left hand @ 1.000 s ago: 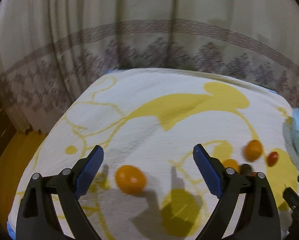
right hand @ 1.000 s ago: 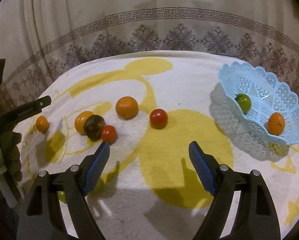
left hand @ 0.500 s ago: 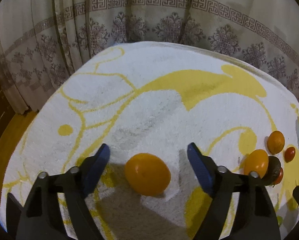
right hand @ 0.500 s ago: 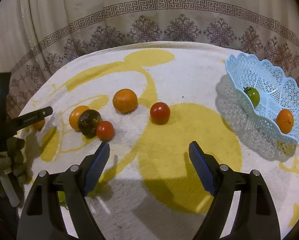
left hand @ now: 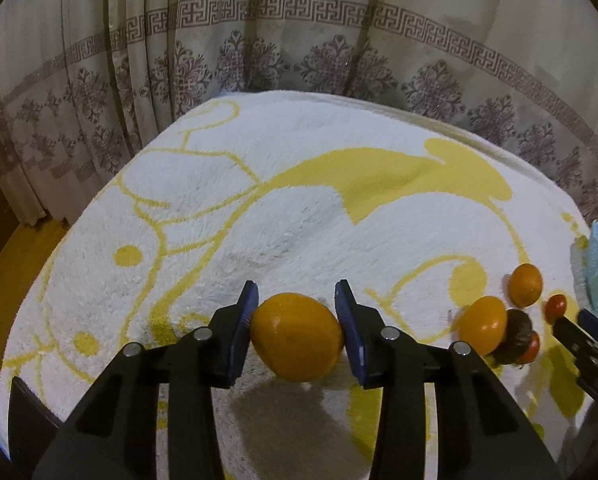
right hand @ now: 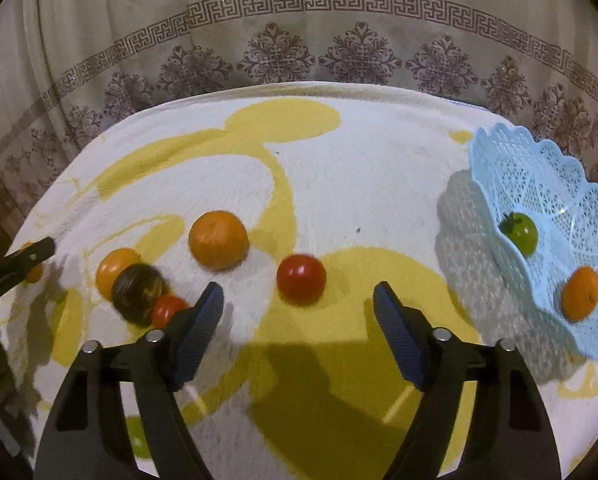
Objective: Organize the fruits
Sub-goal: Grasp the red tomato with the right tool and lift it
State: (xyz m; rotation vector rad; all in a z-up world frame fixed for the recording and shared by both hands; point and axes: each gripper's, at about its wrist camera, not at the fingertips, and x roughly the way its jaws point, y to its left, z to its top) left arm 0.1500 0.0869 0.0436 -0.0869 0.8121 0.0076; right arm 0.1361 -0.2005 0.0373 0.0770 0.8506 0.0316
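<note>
White-and-yellow towel (right hand: 363, 184) before patterned curtain (right hand: 299, 32); left gripper (left hand: 297, 316) clamped on orange (left hand: 297, 338); right gripper (right hand: 299, 312) agape, empty.

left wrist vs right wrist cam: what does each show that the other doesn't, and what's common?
Left wrist only: the left gripper, whose fingers have just been closing, now pressing both sides of an orange fruit.

Right wrist only: the right gripper, fingers apart with nothing between them, and inside the blue basket a green fruit and an orange one.

Both: the white and yellow cloth, the patterned curtain, the loose cluster of orange, dark and red fruits.
</note>
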